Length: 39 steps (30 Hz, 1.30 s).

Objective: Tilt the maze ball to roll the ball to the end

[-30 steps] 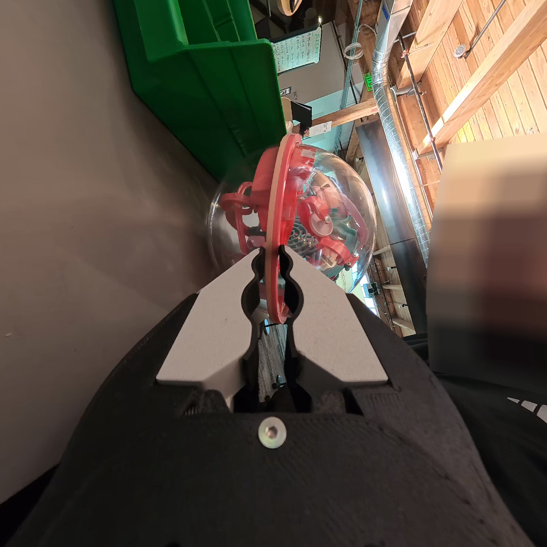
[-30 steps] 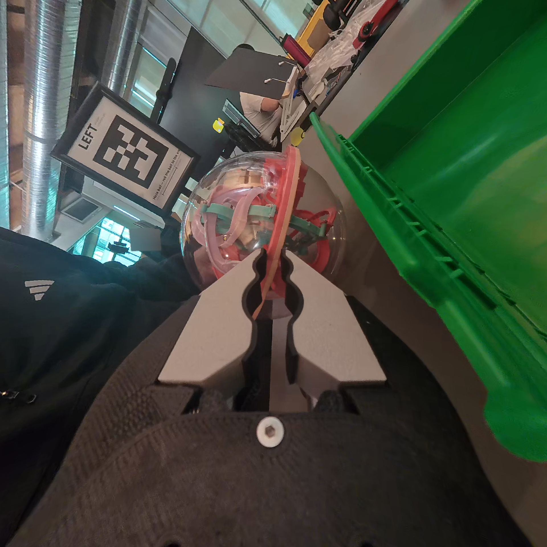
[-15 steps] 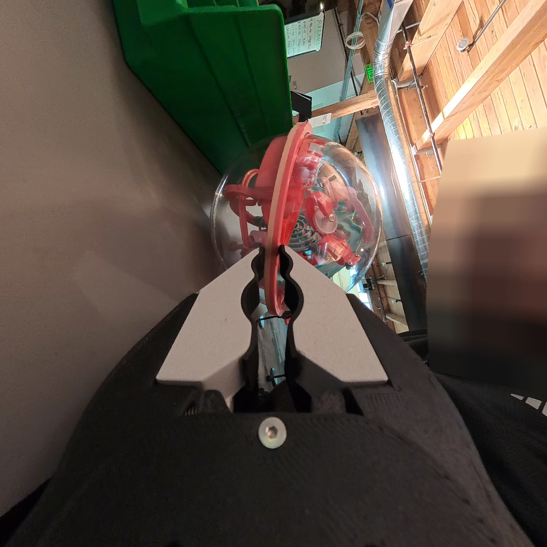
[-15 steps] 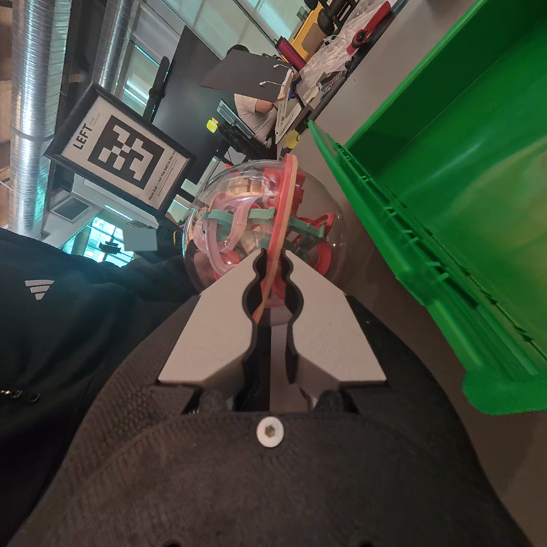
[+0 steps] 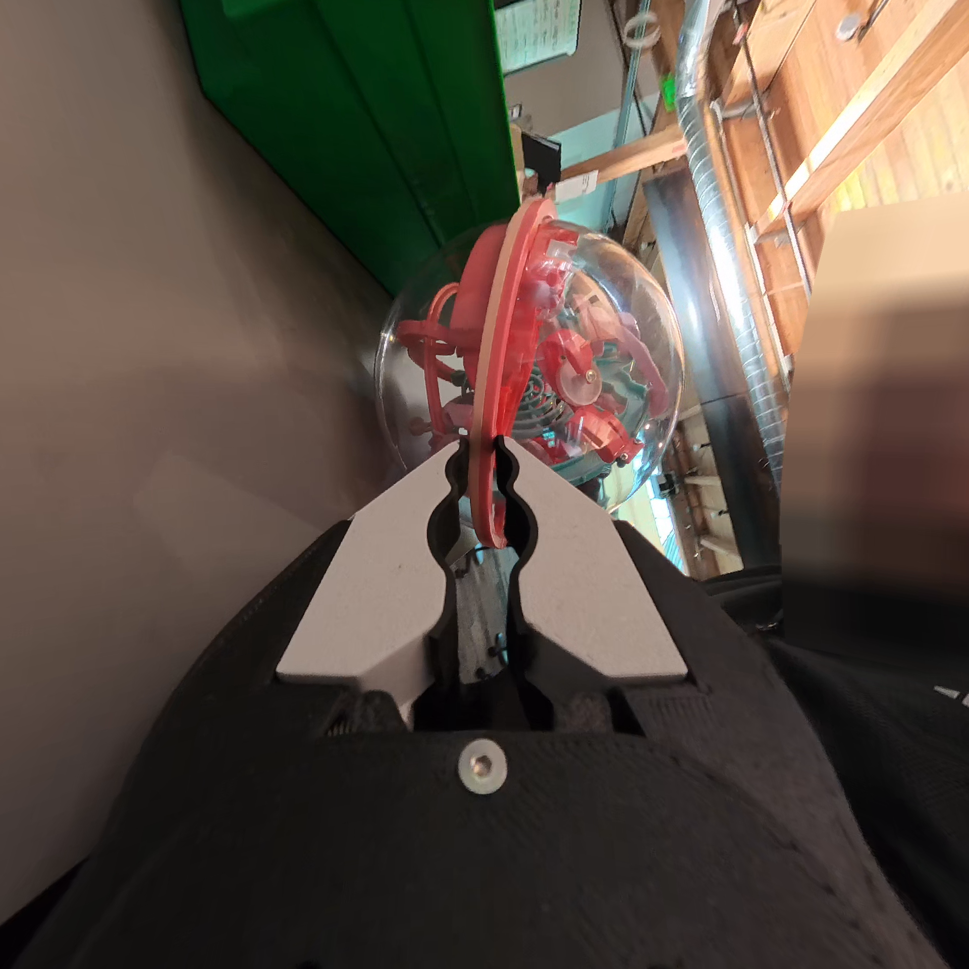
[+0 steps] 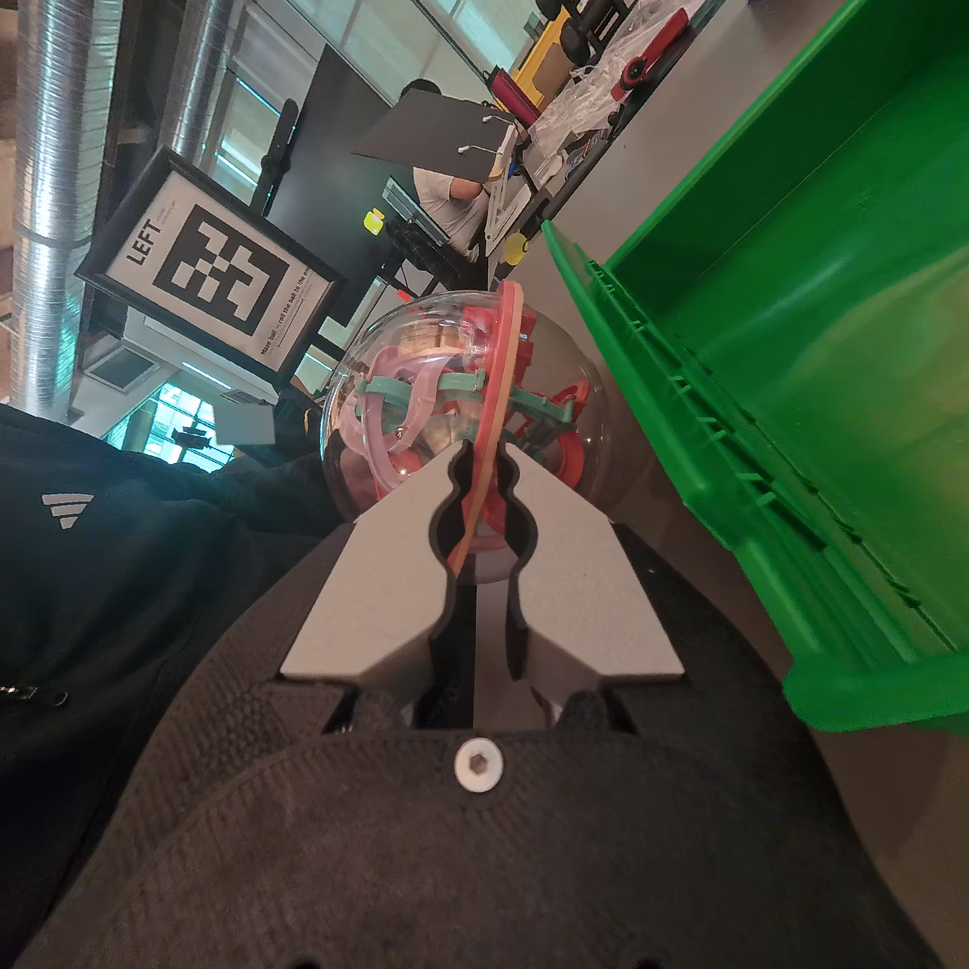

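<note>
Both grippers, L [image 5: 481, 445] & R [image 6: 485, 448], jaws clenched on maze ball [image 5: 529, 362] rim; over-tilt prob drops the inner ball off-track.

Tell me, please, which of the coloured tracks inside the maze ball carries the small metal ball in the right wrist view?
The pale pink track, left of the red rim: the small metal ball sits on it. The teal track and the red track carry none.

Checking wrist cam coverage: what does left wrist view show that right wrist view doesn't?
Left only: wooden ceiling beams, a ribbed metal duct.
Right only: framed marker sign, the green bin's open interior, a cluttered workbench.
Both: the maze ball, its red rim pinched between that view's own fingers, and the green bin.
</note>
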Tool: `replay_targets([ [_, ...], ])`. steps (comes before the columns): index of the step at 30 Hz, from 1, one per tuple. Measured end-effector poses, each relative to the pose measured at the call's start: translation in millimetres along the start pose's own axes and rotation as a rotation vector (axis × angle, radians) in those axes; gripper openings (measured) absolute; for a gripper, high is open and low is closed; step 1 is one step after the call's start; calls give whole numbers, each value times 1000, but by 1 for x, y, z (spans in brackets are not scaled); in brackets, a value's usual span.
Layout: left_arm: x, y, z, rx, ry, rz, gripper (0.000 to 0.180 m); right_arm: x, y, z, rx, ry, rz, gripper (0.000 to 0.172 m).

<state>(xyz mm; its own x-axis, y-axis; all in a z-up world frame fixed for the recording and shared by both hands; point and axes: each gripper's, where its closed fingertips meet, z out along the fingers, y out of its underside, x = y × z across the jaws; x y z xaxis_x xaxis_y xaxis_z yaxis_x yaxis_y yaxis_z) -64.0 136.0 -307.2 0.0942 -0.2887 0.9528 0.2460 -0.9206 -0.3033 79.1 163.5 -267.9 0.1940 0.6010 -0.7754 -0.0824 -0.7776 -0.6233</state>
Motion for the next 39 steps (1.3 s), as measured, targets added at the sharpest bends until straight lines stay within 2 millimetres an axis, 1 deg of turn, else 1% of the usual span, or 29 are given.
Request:
replay_targets([
  [4,0,0,-1,-21,-17,33,8,0,0,0,-1,-1,-1,7],
  [11,5,-10,-3,-38,-43,108,19,-2,-1,2,-2,-14,-8,7],
  [17,14,-29,-3,-58,-90,225,24,-4,-1,5,-4,-20,-11,7],
  [24,34,-47,15,-133,-100,370,29,-3,-2,7,-9,-17,-11,7],
  [27,36,-52,18,-150,-105,400,30,-3,-2,8,-13,-19,-12,7],
  [32,43,-72,22,-154,-104,454,30,-3,-2,9,-17,-23,-16,7],
  [35,49,-78,34,-218,-96,495,31,-3,-3,10,-17,-24,-16,7],
  [39,45,-79,50,-335,-92,528,33,-3,-3,10,-19,-26,-16,7],
])
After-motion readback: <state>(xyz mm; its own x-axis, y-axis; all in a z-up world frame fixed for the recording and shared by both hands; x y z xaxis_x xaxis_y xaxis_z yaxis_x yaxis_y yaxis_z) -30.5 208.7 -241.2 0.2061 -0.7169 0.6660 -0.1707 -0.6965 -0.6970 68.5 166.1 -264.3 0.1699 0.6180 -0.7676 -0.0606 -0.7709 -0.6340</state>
